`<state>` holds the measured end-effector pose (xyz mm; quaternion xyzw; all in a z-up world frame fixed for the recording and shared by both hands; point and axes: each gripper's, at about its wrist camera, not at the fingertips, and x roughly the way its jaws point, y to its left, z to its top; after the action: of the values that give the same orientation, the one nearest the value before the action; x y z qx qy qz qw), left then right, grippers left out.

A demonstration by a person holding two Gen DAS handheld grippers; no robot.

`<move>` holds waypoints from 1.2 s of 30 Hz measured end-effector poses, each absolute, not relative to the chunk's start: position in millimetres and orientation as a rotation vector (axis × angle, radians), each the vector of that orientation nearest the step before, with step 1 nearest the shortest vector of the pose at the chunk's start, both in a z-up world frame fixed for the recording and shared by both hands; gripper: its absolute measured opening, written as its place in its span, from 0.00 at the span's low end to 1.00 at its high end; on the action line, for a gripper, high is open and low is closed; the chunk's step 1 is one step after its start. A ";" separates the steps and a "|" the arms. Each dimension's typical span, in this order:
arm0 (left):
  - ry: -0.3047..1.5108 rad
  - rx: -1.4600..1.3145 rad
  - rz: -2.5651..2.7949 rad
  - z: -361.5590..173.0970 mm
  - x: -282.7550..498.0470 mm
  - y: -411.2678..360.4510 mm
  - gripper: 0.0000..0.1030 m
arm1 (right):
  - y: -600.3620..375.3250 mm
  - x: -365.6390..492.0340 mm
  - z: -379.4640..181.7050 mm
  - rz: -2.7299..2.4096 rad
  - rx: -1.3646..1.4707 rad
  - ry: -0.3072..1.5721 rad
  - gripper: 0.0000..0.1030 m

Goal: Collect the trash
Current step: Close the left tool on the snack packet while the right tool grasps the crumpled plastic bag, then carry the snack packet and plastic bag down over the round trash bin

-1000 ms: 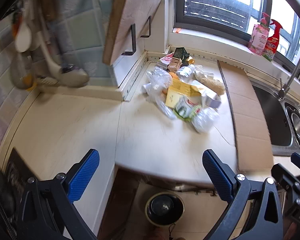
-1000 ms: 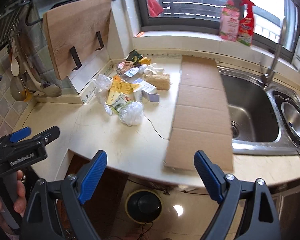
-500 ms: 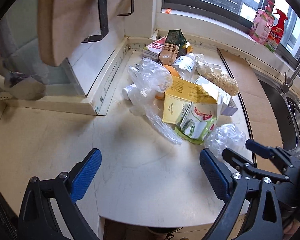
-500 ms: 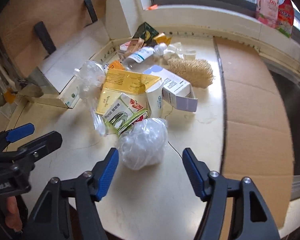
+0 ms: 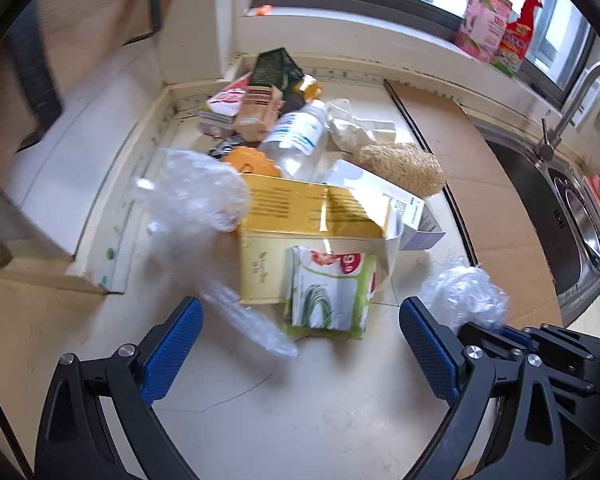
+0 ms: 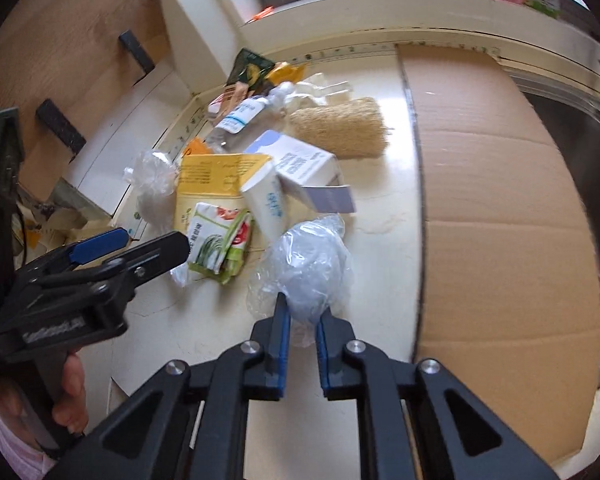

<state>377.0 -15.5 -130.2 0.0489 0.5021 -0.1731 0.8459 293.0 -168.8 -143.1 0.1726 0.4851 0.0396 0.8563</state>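
Trash lies heaped on the pale bench (image 5: 312, 412), and the piece in play is the crumpled clear plastic ball (image 6: 312, 264) at the near edge of the heap. The right tongs (image 6: 300, 320) are nearly closed on its near side, the two blue pads pinching a fold of the film between them; only a thin gap filled with plastic shows.

At about eleven o'clock from the ball lies a green and white packet (image 6: 220, 240), overlapping a flattened yellow carton (image 6: 216, 176). At twelve o'clock a white cup (image 6: 266, 204) lies on its side, and past it a white box with an open flap (image 6: 300, 164), then a straw-coloured loofah (image 6: 342, 132). Toward ten o'clock sits another clump of clear film (image 6: 152, 176), with a small bottle (image 6: 240, 114) and assorted wrappers pushed into the far corner. At three o'clock a flat sheet of cardboard (image 6: 500, 200) covers the bench beside the sink (image 5: 572, 220).

The left tongs (image 5: 300, 340) are spread wide and empty, low over the bench, with the packet and a long strip of clear film (image 5: 248, 320) just ahead of them.

The step in hand looks like the first pickup, the grip just made on the ball. Next I'd expect a lift clear of the heap, and since the film is soft and slippery the pinch may hold only a loose fold, so a gentle rise would be wise. No bin shows in either view, so where it goes I cannot say. The left tongs seem lined up for the packet.
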 end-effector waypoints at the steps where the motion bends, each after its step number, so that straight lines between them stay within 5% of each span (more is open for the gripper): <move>1: 1.061 0.116 -0.372 -132.7 378.3 -19.7 0.94 | -172.6 290.0 -142.9 0.074 0.371 1.017 0.11; 9: 1.112 0.235 -0.361 -162.4 389.2 -47.3 0.86 | -183.7 280.1 -148.3 0.057 0.427 1.014 0.11; 12: 1.130 0.266 -0.355 -170.1 389.0 -52.8 0.73 | -183.0 280.8 -149.6 0.058 0.429 1.013 0.11; 14: 1.154 0.260 -0.360 -174.6 389.3 -53.5 0.54 | -181.9 280.7 -149.4 0.055 0.426 1.016 0.11; 20: 1.177 0.223 -0.362 -174.9 389.5 -46.5 0.35 | -173.6 282.5 -147.0 0.041 0.400 1.037 0.11; 36: 1.181 0.189 -0.362 -162.4 371.5 -35.3 0.27 | -151.9 276.9 -138.4 0.049 0.333 1.058 0.09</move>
<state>371.5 -35.3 -162.4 0.0886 0.5530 -0.1694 0.8110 276.9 -151.9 -138.4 0.1583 0.5020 0.0234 0.8499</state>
